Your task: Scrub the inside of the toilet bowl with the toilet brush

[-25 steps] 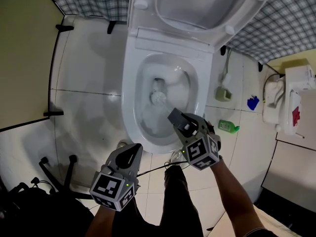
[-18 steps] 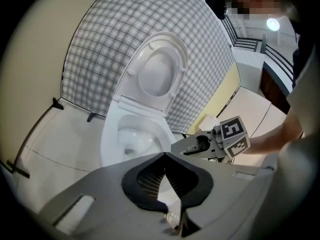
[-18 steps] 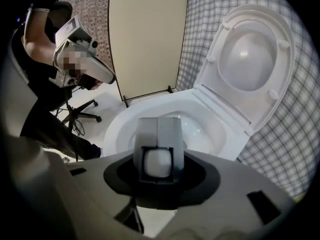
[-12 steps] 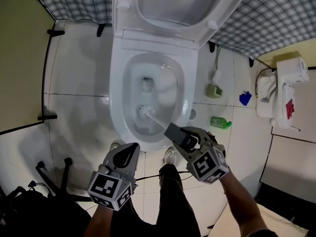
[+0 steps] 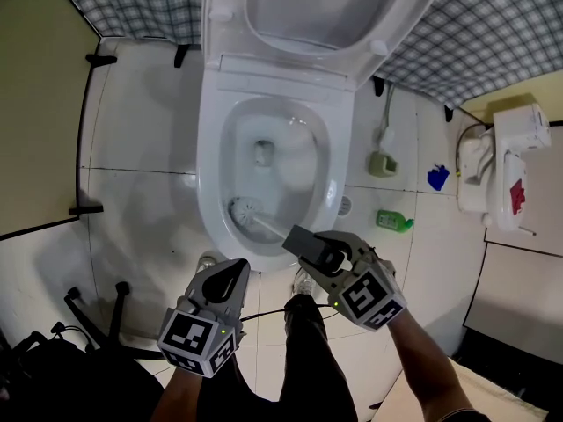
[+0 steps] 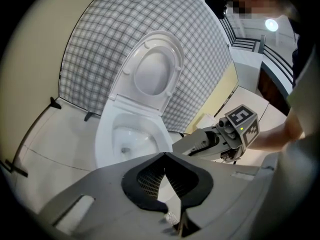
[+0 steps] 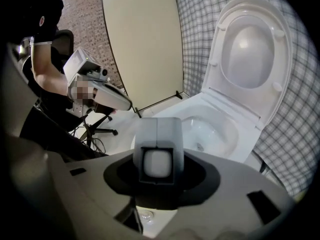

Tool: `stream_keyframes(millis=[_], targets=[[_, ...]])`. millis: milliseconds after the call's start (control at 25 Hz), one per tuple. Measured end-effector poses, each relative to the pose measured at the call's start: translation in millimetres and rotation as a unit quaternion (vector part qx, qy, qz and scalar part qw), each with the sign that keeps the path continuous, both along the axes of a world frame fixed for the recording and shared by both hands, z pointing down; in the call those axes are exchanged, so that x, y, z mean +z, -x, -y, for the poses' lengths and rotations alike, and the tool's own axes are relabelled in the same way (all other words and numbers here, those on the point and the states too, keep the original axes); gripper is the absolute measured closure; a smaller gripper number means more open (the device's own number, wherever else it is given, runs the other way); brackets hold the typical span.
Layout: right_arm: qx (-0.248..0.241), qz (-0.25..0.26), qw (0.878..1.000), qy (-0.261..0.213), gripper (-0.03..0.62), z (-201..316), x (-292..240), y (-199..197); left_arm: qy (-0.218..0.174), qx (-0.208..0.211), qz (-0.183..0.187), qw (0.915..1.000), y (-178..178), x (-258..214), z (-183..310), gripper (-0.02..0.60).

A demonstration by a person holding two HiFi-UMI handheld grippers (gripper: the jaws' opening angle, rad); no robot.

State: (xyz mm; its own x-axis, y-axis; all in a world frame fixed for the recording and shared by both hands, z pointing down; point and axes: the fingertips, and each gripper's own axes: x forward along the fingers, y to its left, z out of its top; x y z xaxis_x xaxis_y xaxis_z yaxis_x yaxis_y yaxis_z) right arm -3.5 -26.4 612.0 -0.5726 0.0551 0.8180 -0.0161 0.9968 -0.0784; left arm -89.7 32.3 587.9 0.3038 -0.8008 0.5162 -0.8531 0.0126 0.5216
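clearly the scrubbing is under way. the toilet bowl (image 5: 208, 192) stands open with its lid (image 5: 308, 7) tipped up behind it. at the bowl's near rim the right claw (image 5: 318, 253) is clenched on the grey handle of the toilet brush (image 5: 264, 225), whose head sits low against the bowl's near-left inner wall. the left claw (image 5: 230, 276) hangs just in front of the bowl, pads together on nothing.

to do this step well, i judge, the bowl wants covering in full rings, from under the rim down to the drain, not only on the near side. the right claw should grip firmly so the handle cannot twist, and should turn from the wrist so the bristles lie flat on the porcelain. the left claw is best held outside the bowl, away from splashes.

the underside of the bowl's rim shows in no view. in the right gripper view the handle block (image 7: 158, 151) covers the shaft and head. whether water or soil lies around the drain is too faint to tell, and the bristles are only a pale blur.
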Motion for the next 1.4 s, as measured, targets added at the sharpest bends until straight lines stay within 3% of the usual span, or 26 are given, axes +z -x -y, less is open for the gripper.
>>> stream_keyframes(millis=[240,360,560,840,1160,1400], targets=[[0.076,0.021,0.996,-0.028,0.402,43.7,29.0,37.3,0.007,-0.002,0.004,1.0000,10.3,7.9,-0.9,0.580],[0.105,-0.003,0.994,-0.038,0.402,66.4,49.4,39.9,0.008,-0.001,0.004,1.0000,11.2,8.5,1.4,0.580],[0.067,-0.064,0.994,-0.061,0.402,82.9,78.0,26.3,0.006,-0.002,0.004,1.0000,12.9,9.2,4.8,0.580],[0.061,-0.071,0.994,-0.050,0.404,86.7,68.6,6.4,0.002,0.005,0.001,1.0000,1.9,8.8,9.2,0.580],[0.009,-0.092,0.995,-0.041,0.404,52.2,30.5,-34.5,-0.002,0.016,-0.001,0.9999,-17.8,2.1,5.5,0.580],[-0.010,-0.097,0.995,-0.005,0.404,23.1,-0.9,-45.8,-0.003,0.024,-0.006,0.9997,-30.3,1.4,-0.9,0.580]])
